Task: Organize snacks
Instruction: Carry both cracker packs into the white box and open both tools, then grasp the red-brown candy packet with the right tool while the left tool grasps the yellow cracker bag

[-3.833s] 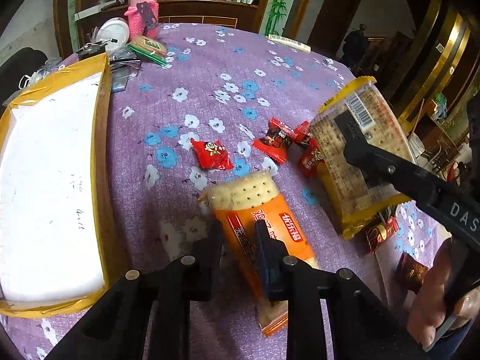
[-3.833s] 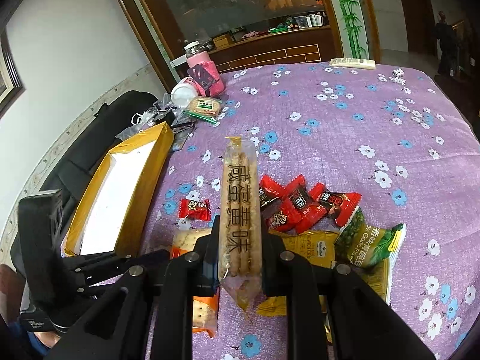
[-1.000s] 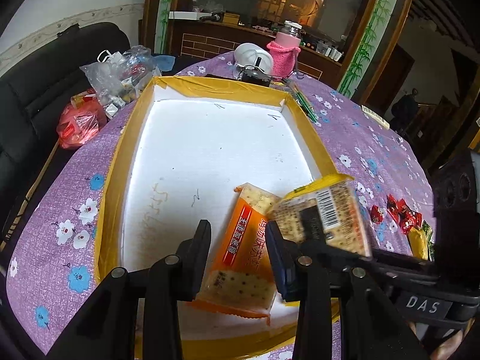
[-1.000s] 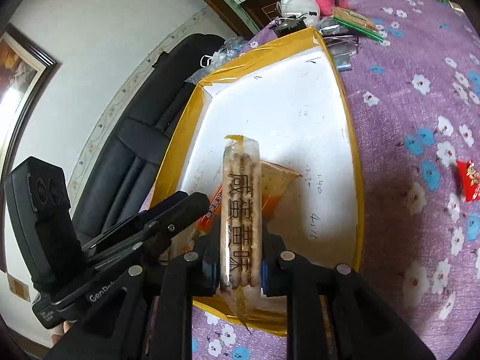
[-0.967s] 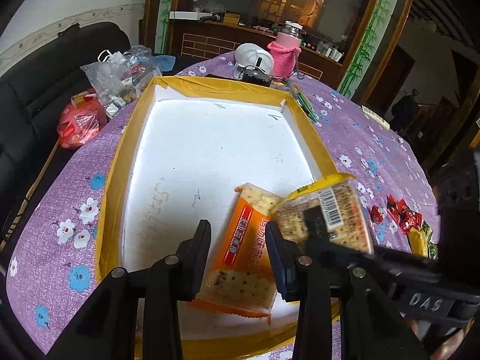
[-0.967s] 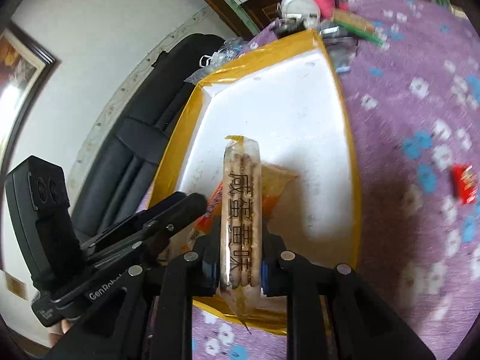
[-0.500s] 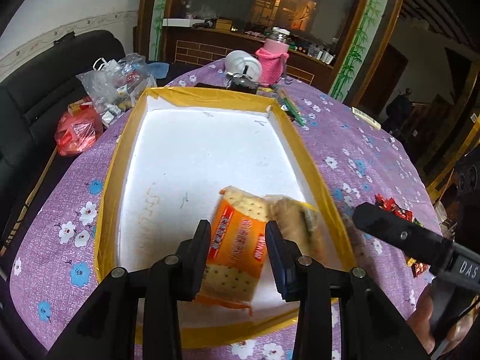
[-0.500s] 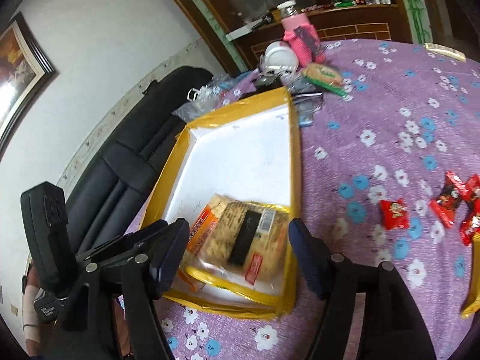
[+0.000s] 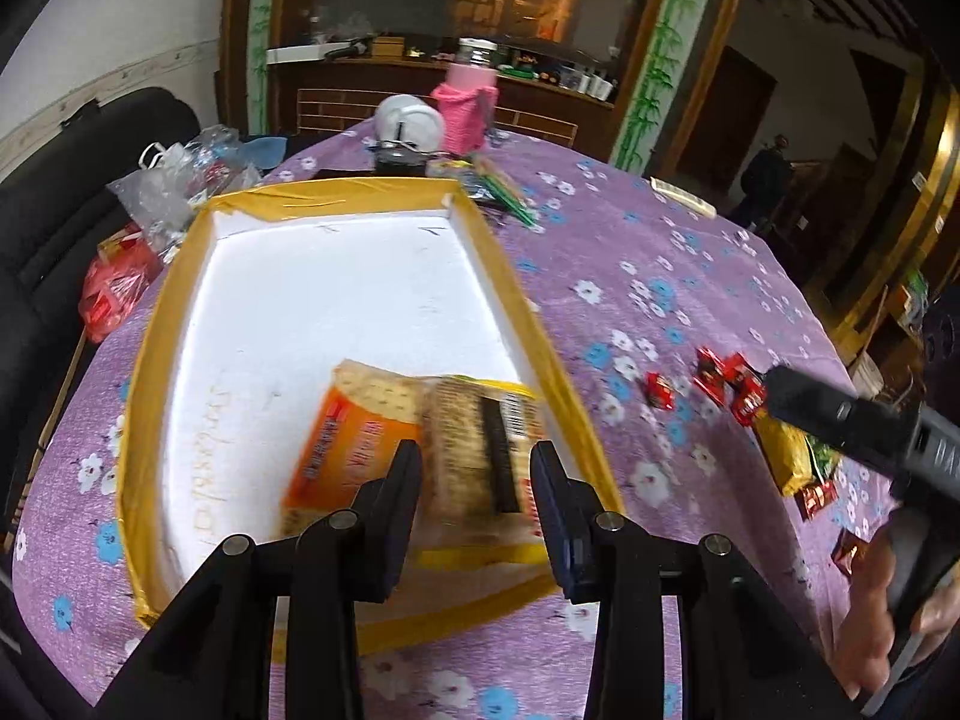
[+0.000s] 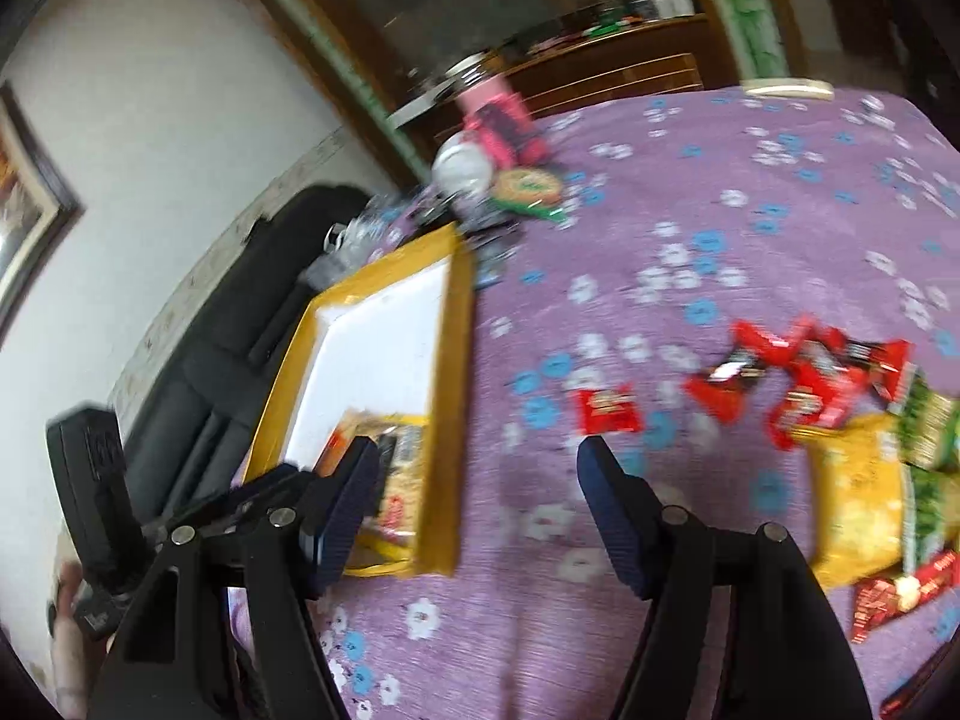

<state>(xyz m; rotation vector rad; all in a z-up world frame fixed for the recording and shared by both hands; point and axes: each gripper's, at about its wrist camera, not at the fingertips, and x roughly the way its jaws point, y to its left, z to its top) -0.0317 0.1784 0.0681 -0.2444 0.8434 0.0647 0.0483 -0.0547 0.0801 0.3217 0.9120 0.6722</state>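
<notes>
A white tray with a yellow taped rim [image 9: 180, 276] [image 10: 453, 360] lies on the purple flowered table. In its near right corner lie an orange cracker pack [image 9: 354, 450] and a clear yellow-edged biscuit pack [image 9: 486, 450] [image 10: 399, 480], side by side. My left gripper [image 9: 474, 480] is open and empty just above them. My right gripper [image 10: 477, 468] is open and empty over the cloth right of the tray. Red candy packets [image 9: 720, 372] [image 10: 804, 372], a yellow bag [image 10: 858, 498] and green packs [image 10: 927, 420] lie on the table's right side.
A pink bottle [image 9: 468, 102], a white round object [image 9: 408, 126] and small packets stand beyond the tray's far end. A black sofa [image 9: 42, 228] with plastic bags [image 9: 174, 192] lies to the left. The table edge is close at the bottom.
Both grippers opened and let go of their packs in the tray. The left gripper has pulled back a little. The right gripper has swung right, away from the tray toward the loose snacks.
</notes>
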